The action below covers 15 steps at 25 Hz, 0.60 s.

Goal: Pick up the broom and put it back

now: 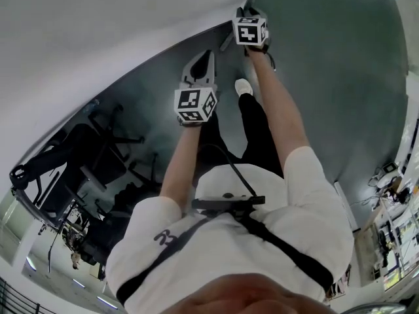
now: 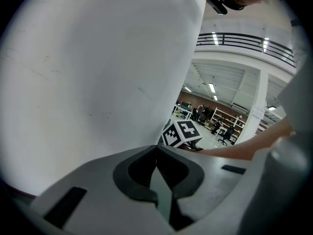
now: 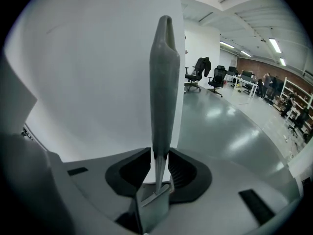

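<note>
The broom's grey handle point(image 3: 164, 82) stands upright in the right gripper view, in front of a white wall point(image 3: 98, 72). My right gripper point(image 3: 159, 155) is shut on its lower part, and the dark pads point(image 3: 183, 168) press it from both sides. The broom's head is out of sight. In the head view the right gripper point(image 1: 247, 8) reaches furthest out, close to the wall, with its jaws mostly behind its marker cube point(image 1: 251, 31). My left gripper point(image 1: 207, 56) hangs nearer and lower over the dark floor. Its tips point(image 2: 156, 148) meet with nothing between them.
The white wall point(image 1: 98, 38) runs along the left above a glossy grey floor point(image 1: 327, 77). Black office chairs point(image 1: 98, 142) stand at the left behind the person, whose white shoe point(image 1: 243, 87) is below the grippers. More chairs point(image 3: 200, 72) and desks stand far off.
</note>
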Available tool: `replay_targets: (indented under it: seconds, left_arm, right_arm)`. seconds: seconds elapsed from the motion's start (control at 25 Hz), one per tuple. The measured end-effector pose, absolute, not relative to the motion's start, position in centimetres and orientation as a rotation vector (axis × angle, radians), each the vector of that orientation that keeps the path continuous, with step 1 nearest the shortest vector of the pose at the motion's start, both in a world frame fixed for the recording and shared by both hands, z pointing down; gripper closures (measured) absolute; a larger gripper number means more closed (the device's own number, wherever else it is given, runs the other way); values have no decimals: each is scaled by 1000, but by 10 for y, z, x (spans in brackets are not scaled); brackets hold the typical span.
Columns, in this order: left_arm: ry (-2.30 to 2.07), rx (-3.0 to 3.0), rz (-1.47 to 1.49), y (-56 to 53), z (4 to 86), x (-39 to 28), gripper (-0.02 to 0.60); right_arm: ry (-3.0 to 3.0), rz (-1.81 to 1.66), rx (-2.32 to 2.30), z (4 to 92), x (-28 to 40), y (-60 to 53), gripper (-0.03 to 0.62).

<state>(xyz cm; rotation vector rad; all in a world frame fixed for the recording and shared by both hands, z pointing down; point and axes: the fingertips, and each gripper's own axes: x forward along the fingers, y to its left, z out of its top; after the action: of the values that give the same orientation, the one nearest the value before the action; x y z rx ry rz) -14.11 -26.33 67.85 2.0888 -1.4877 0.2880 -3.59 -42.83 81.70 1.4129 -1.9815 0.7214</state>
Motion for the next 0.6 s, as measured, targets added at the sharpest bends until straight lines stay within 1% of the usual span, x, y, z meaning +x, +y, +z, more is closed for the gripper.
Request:
replay_targets:
  seconds: [0.32, 0.36, 0.4, 0.44, 0.6]
  left_arm:
    - [-1482, 2075, 275, -255, 683, -138, 570]
    - [-1483, 2073, 275, -255, 683, -138, 571]
    - [-1483, 2072, 275, -254, 683, -137, 571]
    - [-1484, 2072, 276, -253, 683, -137, 571]
    - [-1487, 2068, 272, -252, 686, -141, 570]
  right_arm:
    - [-2059, 707, 1340, 817, -38, -436, 496]
    - [-2064, 715, 1331, 818, -37, -435, 483]
    - [-2066, 735, 1315, 821, -37, -433, 431]
    - [-2064, 757, 1295, 826, -36, -429, 399]
    - [-2085, 752, 1236, 828, -39, -426, 398]
